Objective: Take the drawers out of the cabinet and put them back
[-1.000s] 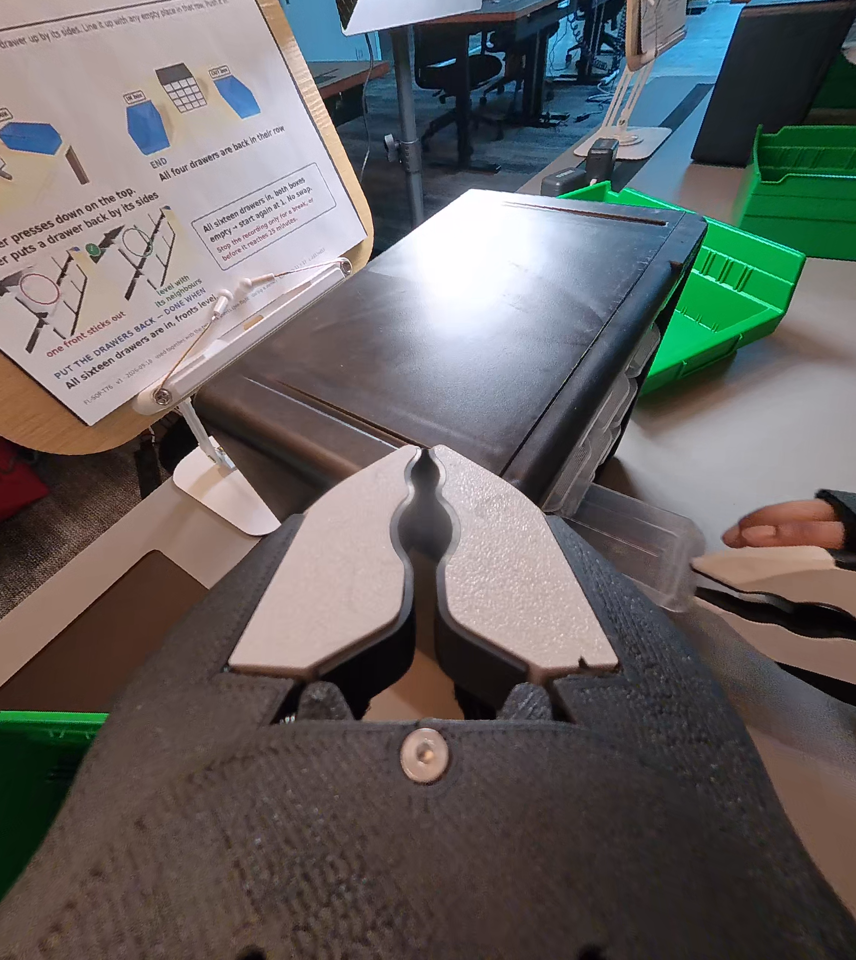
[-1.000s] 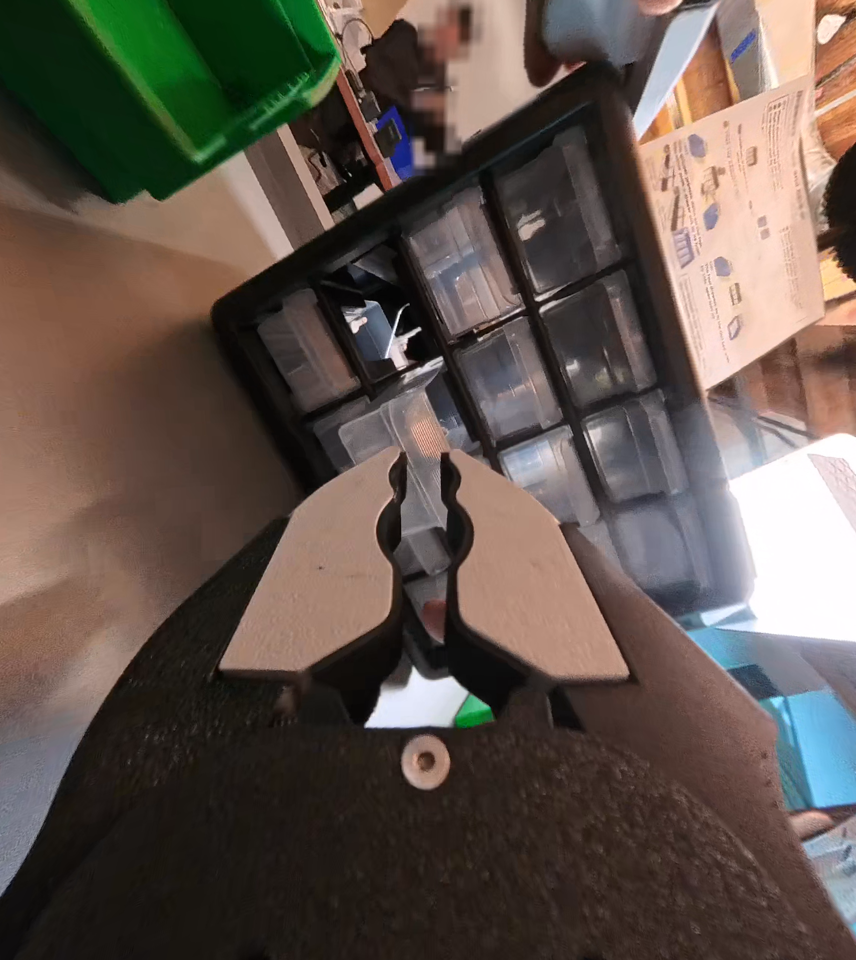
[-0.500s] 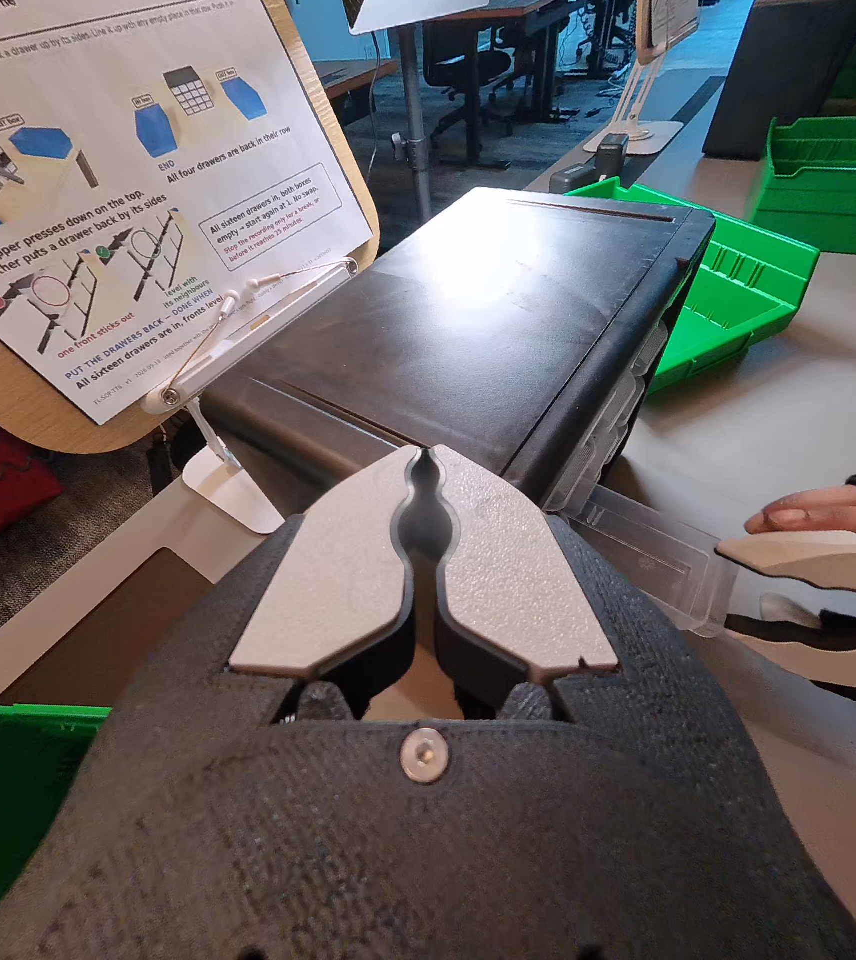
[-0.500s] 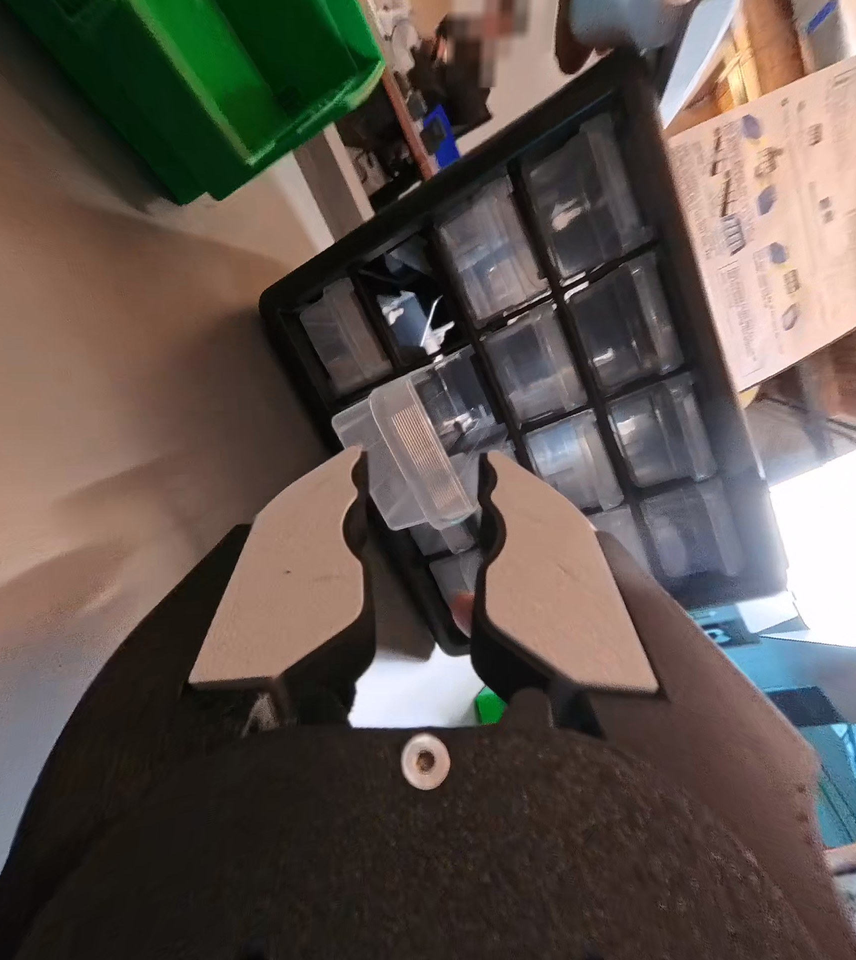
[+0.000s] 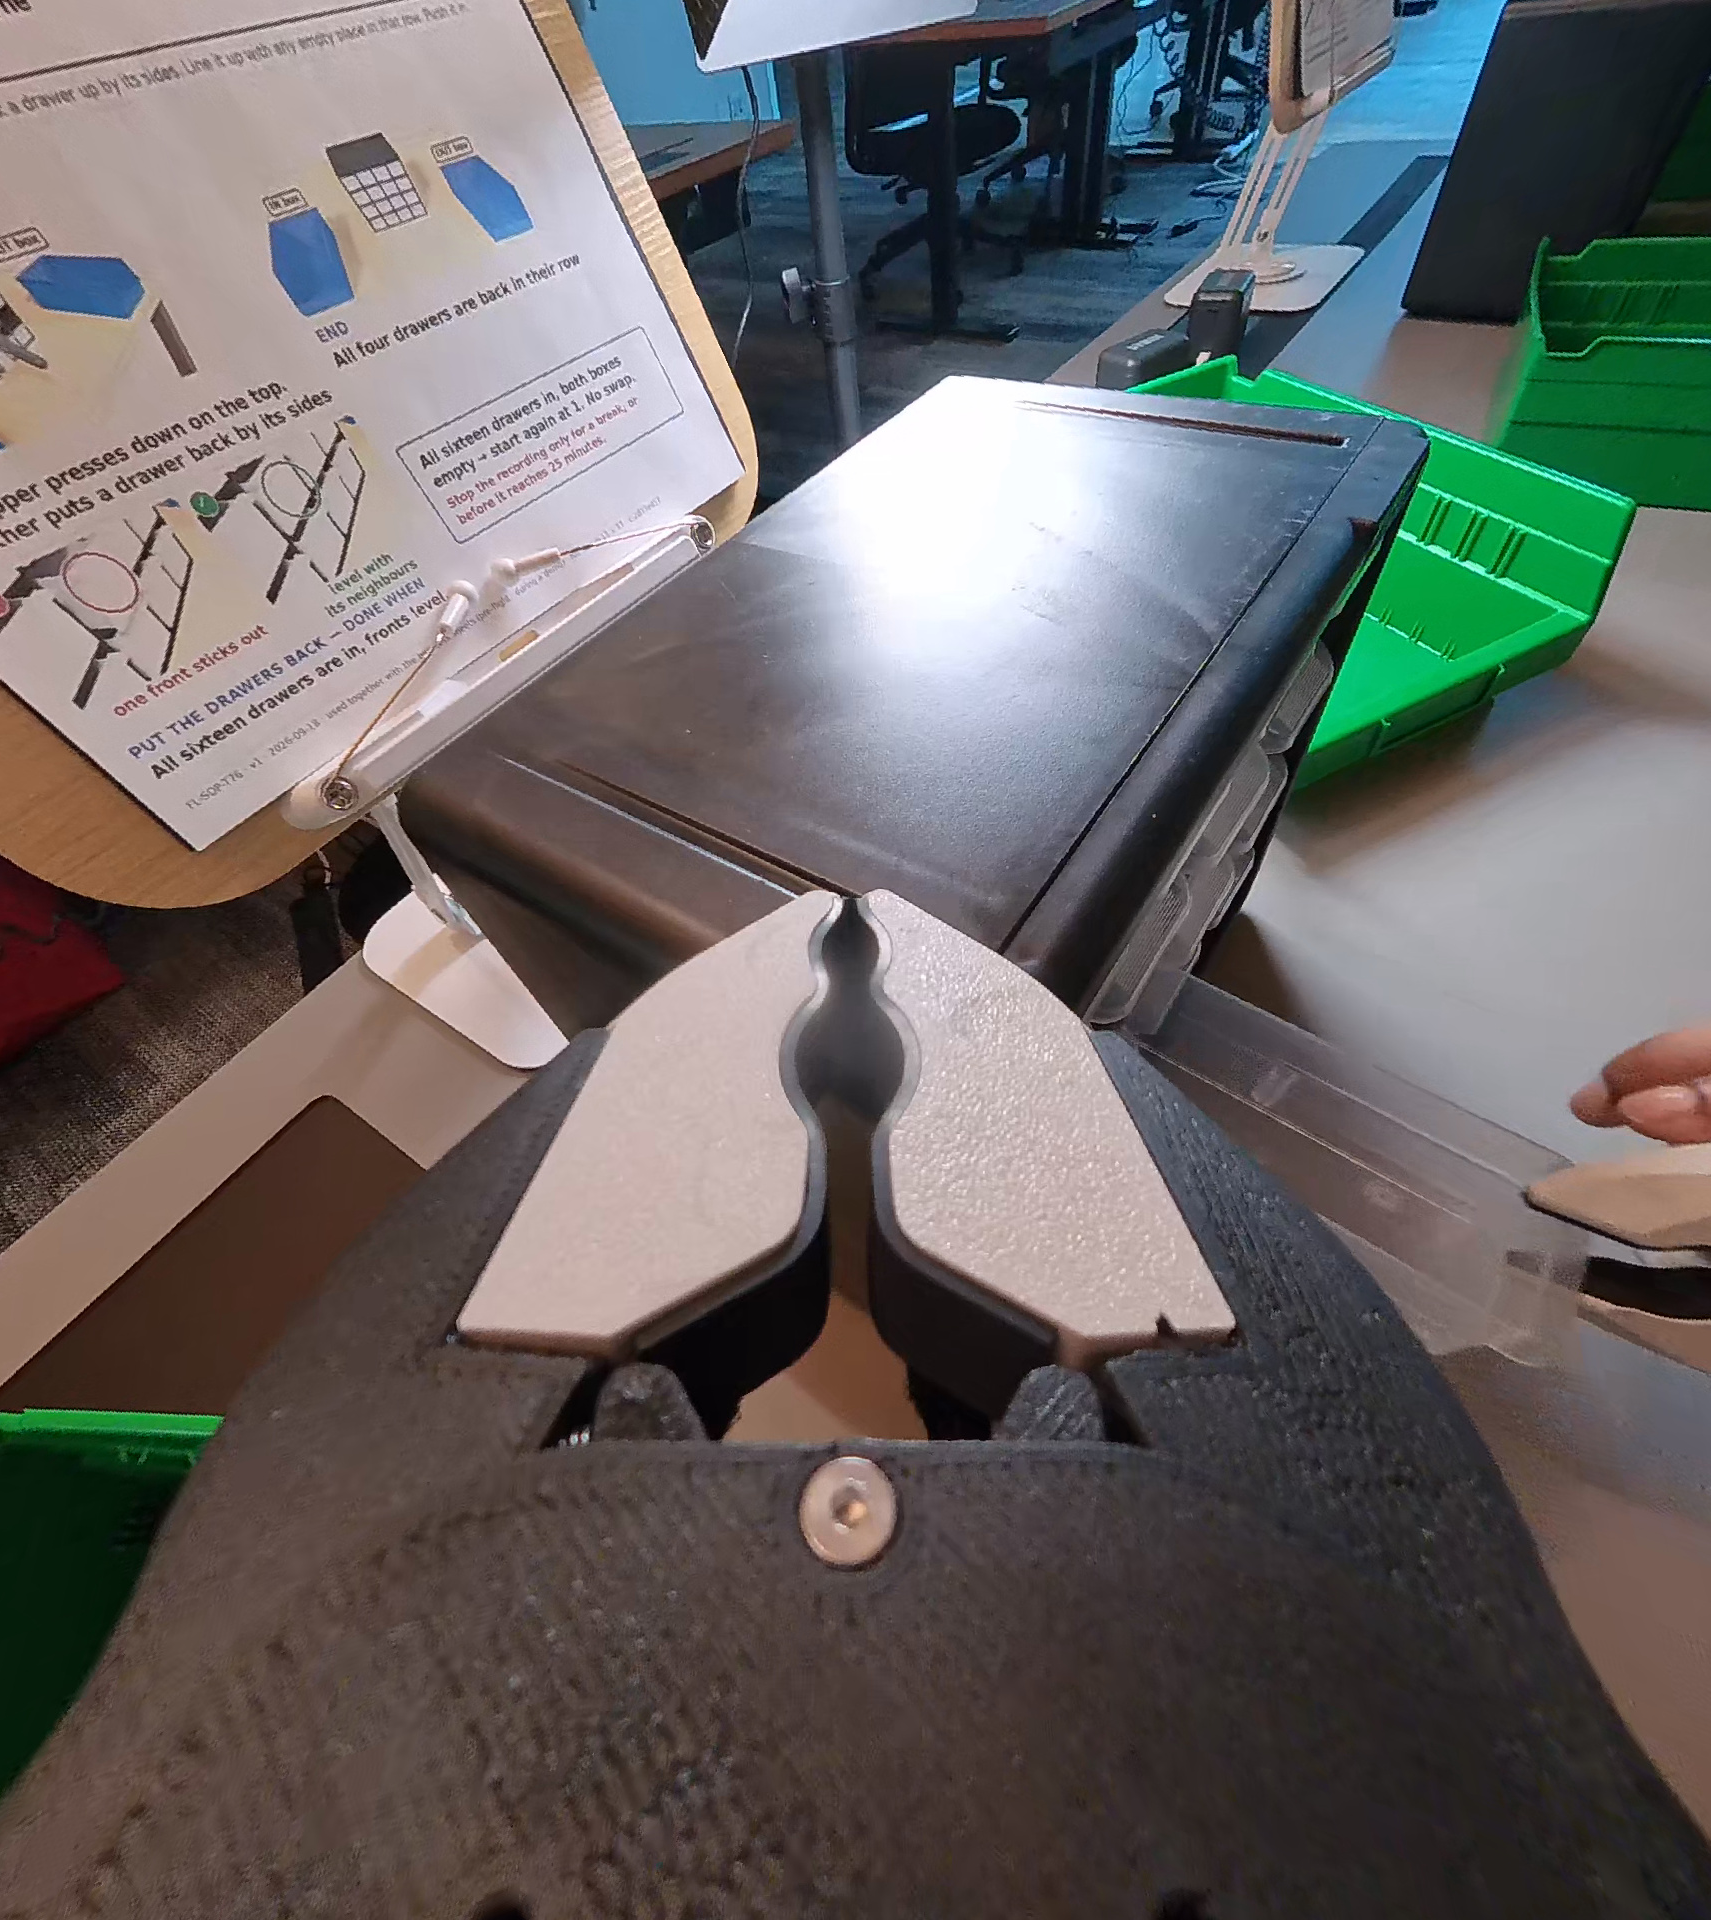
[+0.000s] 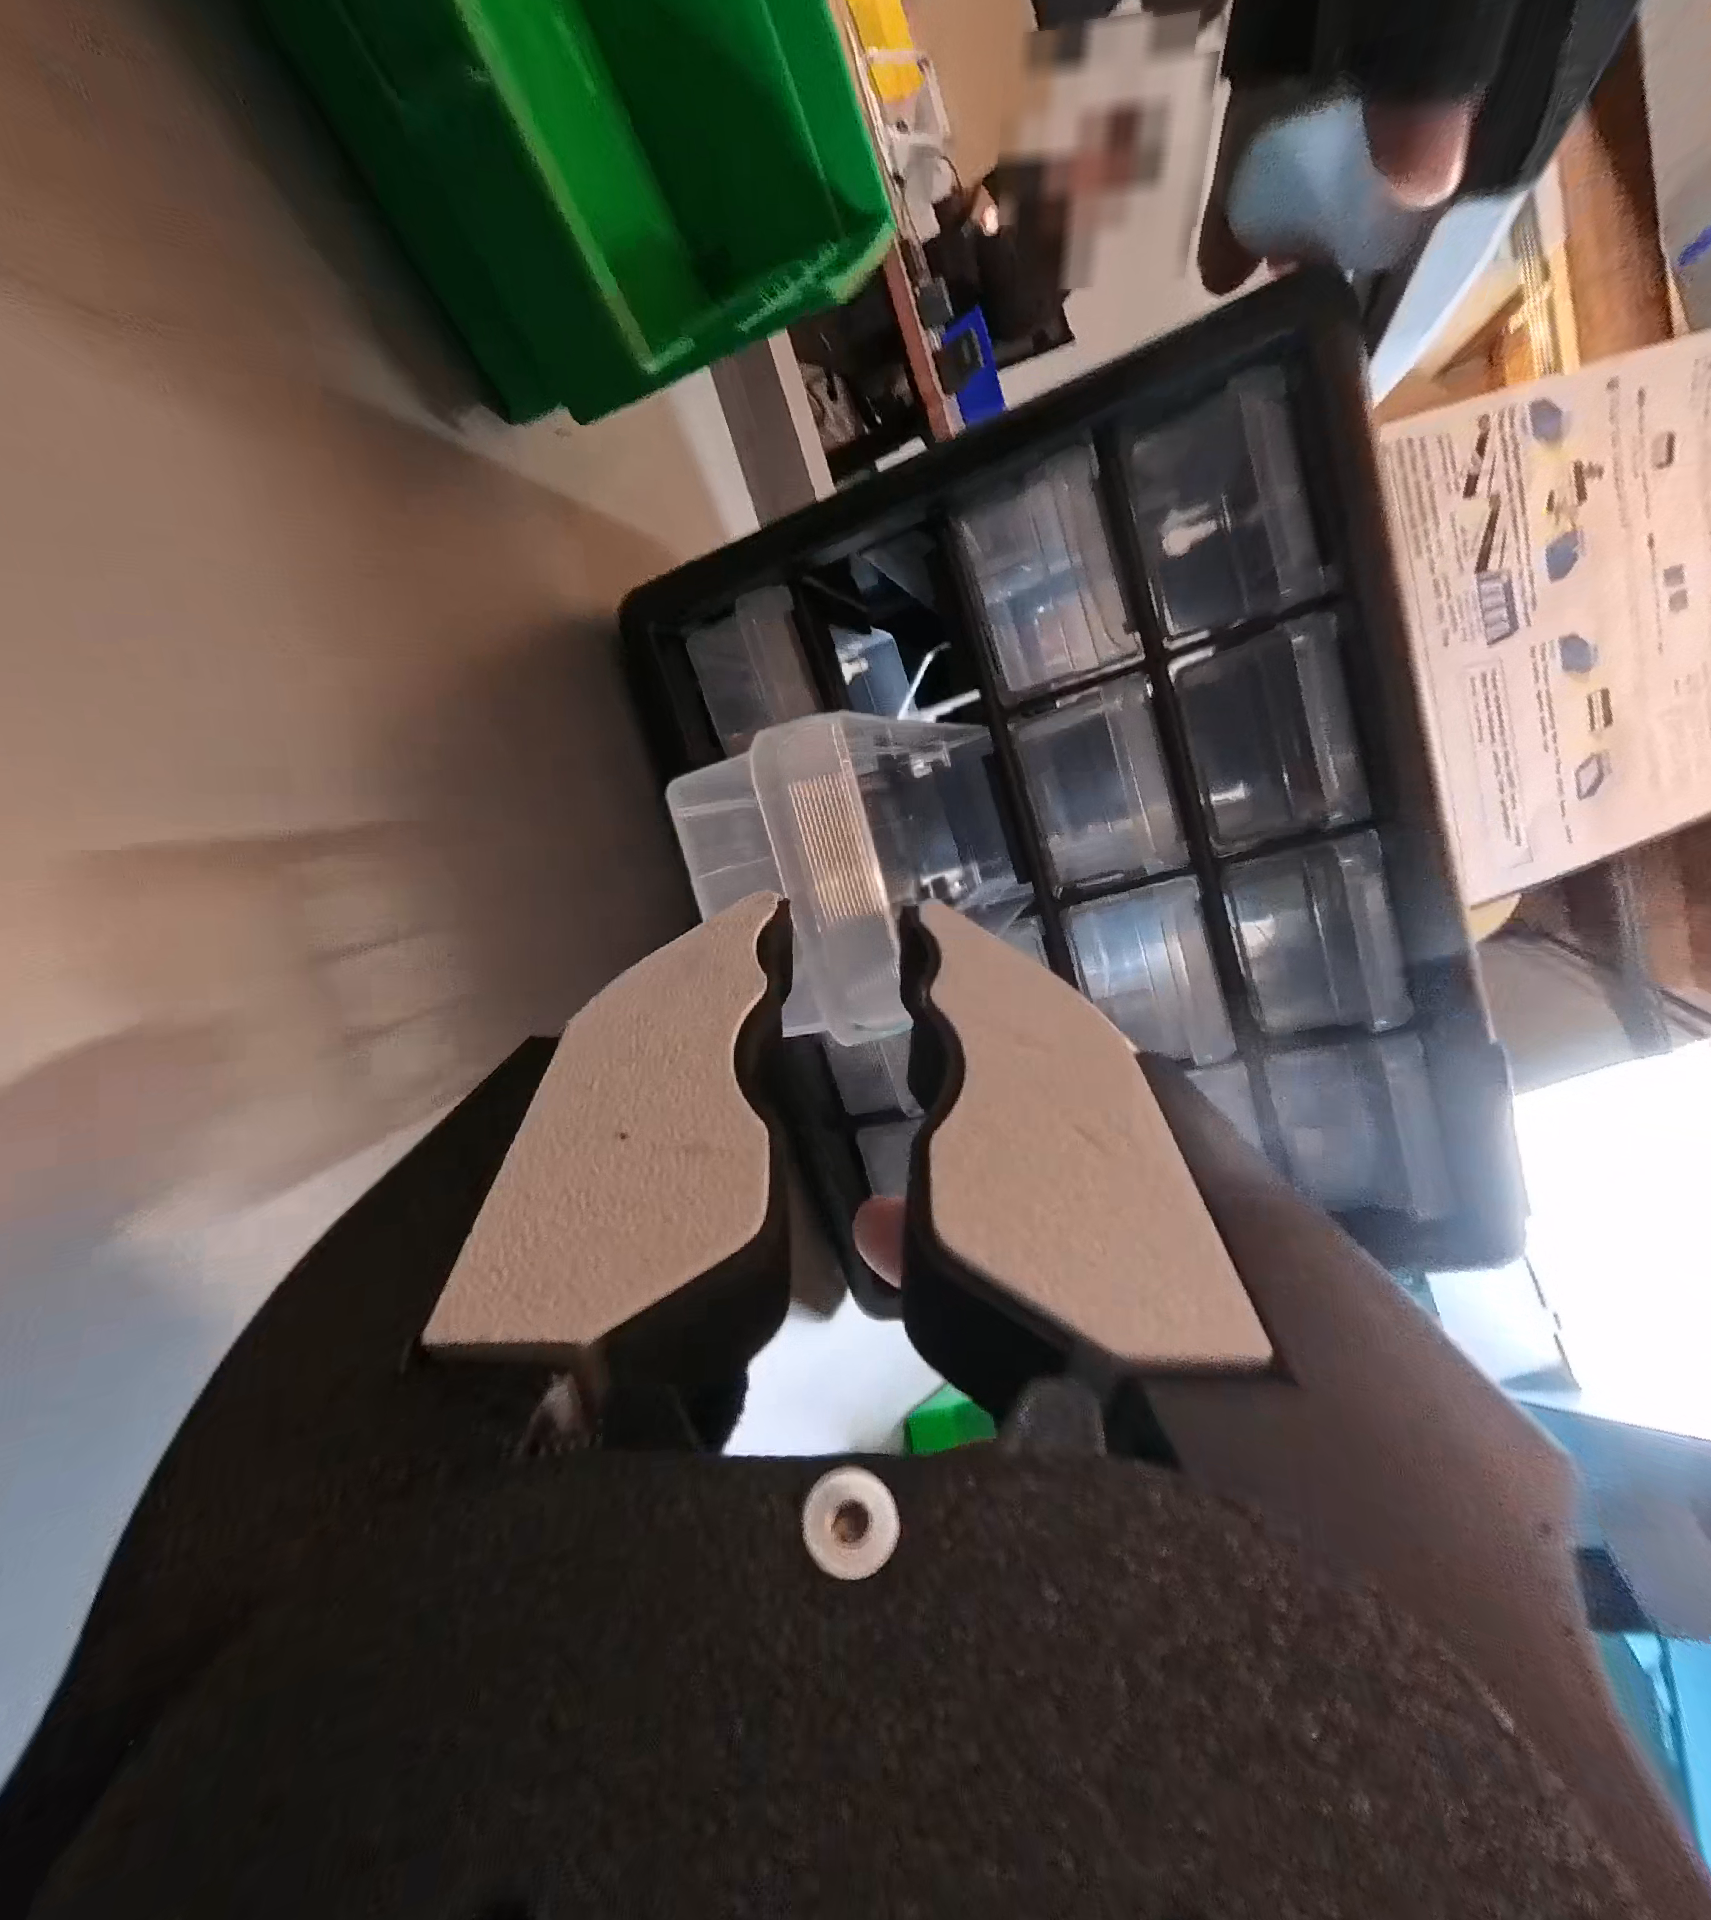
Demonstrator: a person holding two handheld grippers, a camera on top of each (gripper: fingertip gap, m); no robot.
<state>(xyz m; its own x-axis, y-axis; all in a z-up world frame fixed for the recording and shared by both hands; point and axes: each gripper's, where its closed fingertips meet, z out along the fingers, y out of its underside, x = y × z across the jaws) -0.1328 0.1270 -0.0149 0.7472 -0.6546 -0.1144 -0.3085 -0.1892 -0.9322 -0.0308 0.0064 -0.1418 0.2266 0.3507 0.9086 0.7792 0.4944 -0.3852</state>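
The cabinet (image 5: 934,644) was black plastic, smooth and a bit shiny on top. The drawer (image 6: 830,883) was clear plastic with thin ridges on its front. The left gripper (image 5: 846,914) had grey pads (image 5: 664,1143) with a rough, grainy, matt look, and its black body was bumpy plastic with a shiny metal screw (image 5: 848,1512). The bins (image 5: 1453,613) were bright green plastic, smooth and glossy. The sheet (image 5: 238,343) was white paper on a pale wood board (image 5: 30,821). The table (image 5: 1516,935) was smooth, matt and beige.
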